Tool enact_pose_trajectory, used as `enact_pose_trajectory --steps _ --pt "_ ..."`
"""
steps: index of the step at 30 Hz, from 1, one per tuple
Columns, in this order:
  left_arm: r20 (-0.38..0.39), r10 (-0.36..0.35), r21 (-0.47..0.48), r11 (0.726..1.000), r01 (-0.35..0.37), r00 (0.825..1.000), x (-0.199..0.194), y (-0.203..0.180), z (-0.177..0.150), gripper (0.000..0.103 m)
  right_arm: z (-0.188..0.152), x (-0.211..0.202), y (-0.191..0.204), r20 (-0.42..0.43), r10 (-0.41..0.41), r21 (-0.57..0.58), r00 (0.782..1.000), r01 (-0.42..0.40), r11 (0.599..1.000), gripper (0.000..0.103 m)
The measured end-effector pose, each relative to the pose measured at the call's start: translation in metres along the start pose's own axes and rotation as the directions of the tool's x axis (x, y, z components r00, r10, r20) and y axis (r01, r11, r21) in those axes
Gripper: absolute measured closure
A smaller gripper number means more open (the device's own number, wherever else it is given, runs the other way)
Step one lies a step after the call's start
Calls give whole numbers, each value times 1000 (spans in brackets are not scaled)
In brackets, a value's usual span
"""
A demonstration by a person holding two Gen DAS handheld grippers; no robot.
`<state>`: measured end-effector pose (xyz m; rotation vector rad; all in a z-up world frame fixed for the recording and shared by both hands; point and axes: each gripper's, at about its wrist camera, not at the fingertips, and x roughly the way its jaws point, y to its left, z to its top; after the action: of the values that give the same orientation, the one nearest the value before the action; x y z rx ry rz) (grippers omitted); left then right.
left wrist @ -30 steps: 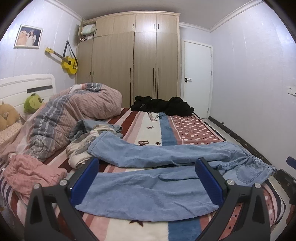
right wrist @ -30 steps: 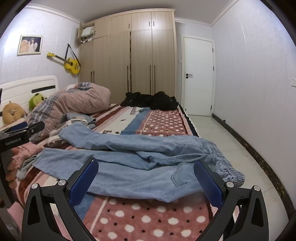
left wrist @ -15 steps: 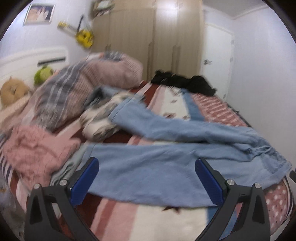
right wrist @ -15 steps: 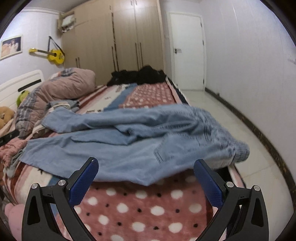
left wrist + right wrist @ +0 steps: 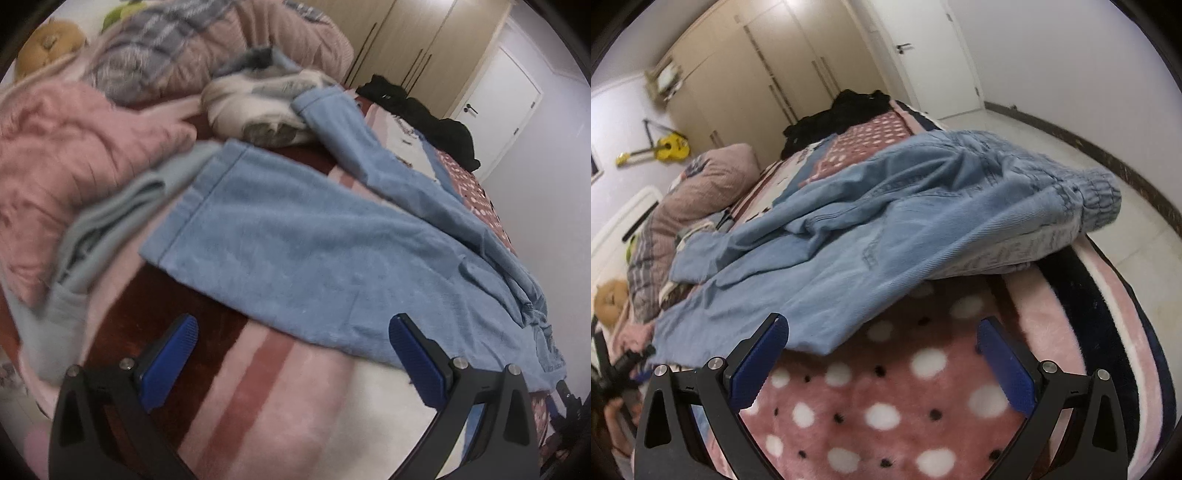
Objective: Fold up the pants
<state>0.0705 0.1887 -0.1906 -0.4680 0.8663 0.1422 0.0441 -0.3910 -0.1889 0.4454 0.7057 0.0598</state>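
Note:
Light blue jeans (image 5: pixel 303 251) lie spread across the bed, legs apart. The near leg's hem is at the left and the far leg runs up to a pile of clothes. My left gripper (image 5: pixel 293 354) is open and empty, low over the blanket just short of the near leg's lower edge. In the right wrist view the jeans (image 5: pixel 871 236) show their waist end, with the elastic waistband (image 5: pixel 1097 195) hanging over the bed's right edge. My right gripper (image 5: pixel 882 350) is open and empty, just before the jeans' near edge.
A pink garment (image 5: pixel 62 155) and a pale green one (image 5: pixel 110 218) lie left of the hem. A white-grey clothes pile (image 5: pixel 258 99) and a rolled quilt (image 5: pixel 207 48) sit behind. Black clothes (image 5: pixel 842 114) lie at the bed's far end. The floor (image 5: pixel 1071 155) is to the right.
Both grippers have dropped and moved in close to the jeans, tilting downward. The left now faces the near leg by the hem, the right the waist end. Both stay open.

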Motion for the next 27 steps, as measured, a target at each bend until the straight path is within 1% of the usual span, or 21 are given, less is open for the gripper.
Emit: enact_pose_trajectory --steps 1,4,7,8,9,10,11,12,13,14,15,16,17,18,19,20,21,22,23,25,27 --pt "-4 -3 -10 1000 3 1000 5 2 0 1 2 3 -4 -1 6 17 1000 -6 1000 2" --pt "7 13 -9 1000 -12 1000 12 2 2 1 10 11 -12 -4 -4 49 1000 4 999 12" --pt "27 2 -8 1000 -1 1000 18 -3 11 1 14 17 -15 -1 -7 66 1000 7 998 13" --pt "27 -8 -5 1000 8 1000 22 -6 16 5 17 19 -17 3 -8 72 1000 8 997 13" --pt "25 -6 -3 1000 6 1000 26 -8 21 11 22 23 -18 12 -18 86 1000 17 996 15" --pt "25 6 4 1000 -6 1000 30 -10 25 15 25 24 -20 21 -26 96 999 24 995 19" --pt "25 16 13 1000 -16 1000 33 -12 29 24 28 25 -24 28 -39 114 999 35 993 22" --pt "26 22 20 1000 -22 999 35 -14 32 36 30 25 -27 33 -47 134 998 42 990 28" --pt "28 26 23 999 -27 999 35 -14 35 44 31 25 -31 40 -54 156 998 47 987 33" --pt "29 31 22 999 -32 999 33 -14 38 62 33 25 -35 51 -63 176 997 54 983 36" --pt "30 32 20 999 -32 999 31 -13 42 76 33 25 -36 58 -70 183 996 58 981 40" --pt "37 21 18 1000 -22 999 28 -12 43 81 34 24 -36 64 -84 182 994 71 981 47" --pt "50 13 17 1000 -14 999 24 -11 45 90 34 23 -36 72 -114 175 991 100 979 52" --pt "69 11 20 1000 -12 998 19 -11 46 94 33 22 -35 76 -131 169 988 117 979 66" --pt "89 11 27 1000 -13 996 13 -11 47 95 33 22 -35 76 -131 169 988 117 979 77" --pt "107 7 39 999 -11 994 6 -12 48 96 32 19 -35 86 -119 166 989 103 981 82" --pt "119 5 47 999 -11 993 2 -12 48 97 32 17 -34 93 -114 160 989 98 982 90" --pt "132 6 58 998 -14 991 -4 -13 49 98 32 17 -34 93 -114 160 989 98 982 94" --pt "148 7 70 997 -17 989 -10 -15 49 98 31 10 -30 116 -128 144 985 111 983 94" --pt "176 14 86 996 -29 984 -21 -16 50 99 31 5 -29 133 -129 142 983 110 984 96" --pt "197 14 86 996 -31 980 -32 -16 51 99 29 -9 -25 162 -127 138 979 105 985 97"
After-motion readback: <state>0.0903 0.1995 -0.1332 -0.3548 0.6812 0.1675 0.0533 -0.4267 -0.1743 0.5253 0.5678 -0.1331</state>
